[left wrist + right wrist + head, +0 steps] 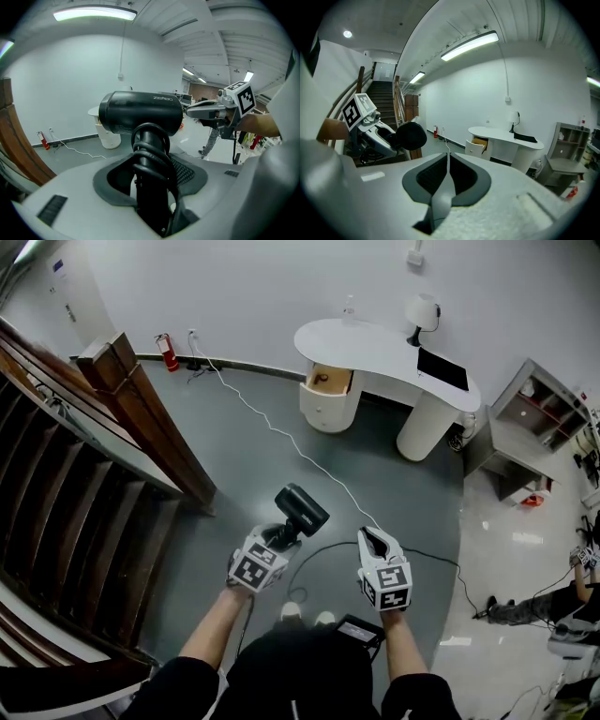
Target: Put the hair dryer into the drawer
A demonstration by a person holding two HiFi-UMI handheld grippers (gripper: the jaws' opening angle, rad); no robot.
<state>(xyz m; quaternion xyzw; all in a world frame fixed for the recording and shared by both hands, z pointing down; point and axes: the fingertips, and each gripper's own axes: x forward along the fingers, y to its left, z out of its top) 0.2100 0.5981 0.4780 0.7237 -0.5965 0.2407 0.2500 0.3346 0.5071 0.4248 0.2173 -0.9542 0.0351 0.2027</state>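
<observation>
Head view: the left claw is clamped on the handle of the black dryer, whose barrel stands up above the jaws, over grey floor. The right claw hangs just beside it, apart from the dryer, carrying nothing. Far across the room sits the white desk, and its drawer is pulled open at the left end, well away from the dryer. A white cable snakes over the floor between them. Wooden stairs fill the left side.

Left gripper view: here's the grip close up. The dryer's handle runs right down between the two jaws, which stand wide and press on it from both sides. A black cord is coiled round the handle just above the pads. The barrel lies crosswise on top, and the desk peeks out behind it. The right claw shows off to the right.

Right gripper view: jaws pressed together, with nothing between them. At the left the left claw shows with the round end of the dryer facing this way. Straight ahead stands the desk, with the open drawer showing its wooden inside.
</observation>
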